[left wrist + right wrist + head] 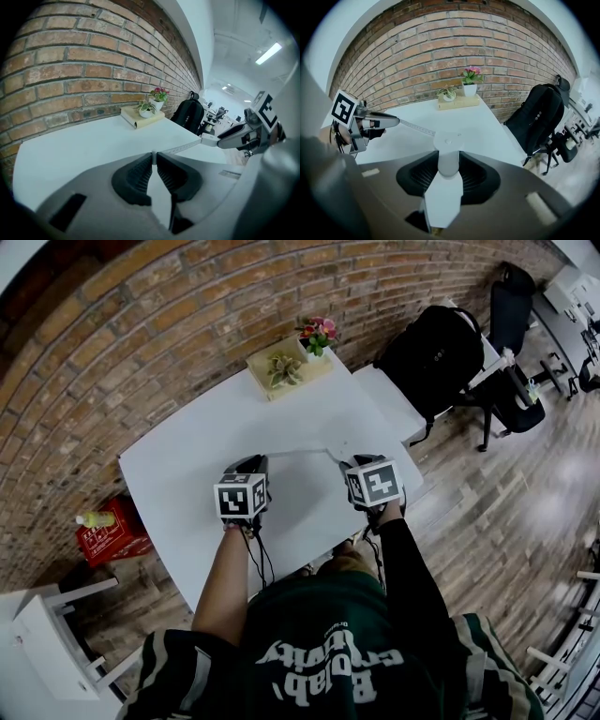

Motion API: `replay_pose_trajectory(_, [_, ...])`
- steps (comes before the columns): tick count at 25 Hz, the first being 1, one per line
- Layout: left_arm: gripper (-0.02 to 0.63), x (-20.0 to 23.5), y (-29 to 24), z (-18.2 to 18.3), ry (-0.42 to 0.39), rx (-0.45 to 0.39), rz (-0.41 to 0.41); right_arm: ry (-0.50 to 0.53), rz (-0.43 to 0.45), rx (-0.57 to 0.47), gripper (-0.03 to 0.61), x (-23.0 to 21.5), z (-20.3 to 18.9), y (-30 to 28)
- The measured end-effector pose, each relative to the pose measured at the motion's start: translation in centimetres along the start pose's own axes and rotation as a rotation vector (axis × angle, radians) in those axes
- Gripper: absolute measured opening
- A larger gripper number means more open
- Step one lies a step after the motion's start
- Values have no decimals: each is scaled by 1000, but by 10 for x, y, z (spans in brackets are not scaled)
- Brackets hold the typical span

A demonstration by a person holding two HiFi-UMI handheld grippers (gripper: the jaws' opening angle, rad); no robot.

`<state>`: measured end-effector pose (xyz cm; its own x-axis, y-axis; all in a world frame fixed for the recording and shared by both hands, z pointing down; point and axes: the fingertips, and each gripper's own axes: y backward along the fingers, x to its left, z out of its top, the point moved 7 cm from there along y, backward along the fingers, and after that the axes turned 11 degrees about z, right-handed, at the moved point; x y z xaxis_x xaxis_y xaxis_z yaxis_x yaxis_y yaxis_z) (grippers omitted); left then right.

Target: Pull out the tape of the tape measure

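Note:
A white tape measure case (447,139) sits between the pads of my right gripper (448,157), which is shut on it above the white table (187,465). Its thin tape (417,127) runs left to my left gripper (377,121). In the left gripper view, my left gripper (153,157) is pinched shut on the tape's end, and the tape (183,147) stretches right to the case (209,139) in the right gripper (243,133). From the head view, the tape (298,452) spans the gap between the left gripper (261,459) and the right gripper (343,461).
A tan book (286,371) with two small potted plants (317,334) lies at the table's far edge by the brick wall. A black backpack (431,352) rests on the neighbouring table at right. A red box (111,532) with a yellow bottle stands on the floor at left.

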<state>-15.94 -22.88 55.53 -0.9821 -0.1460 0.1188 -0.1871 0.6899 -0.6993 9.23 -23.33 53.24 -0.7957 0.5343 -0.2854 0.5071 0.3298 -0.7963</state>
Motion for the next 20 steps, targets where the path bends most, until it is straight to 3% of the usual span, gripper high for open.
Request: replay_pose_trajectory(20, [40, 35, 10, -2, 46, -5, 87, -20, -55, -16, 153, -11, -3, 4])
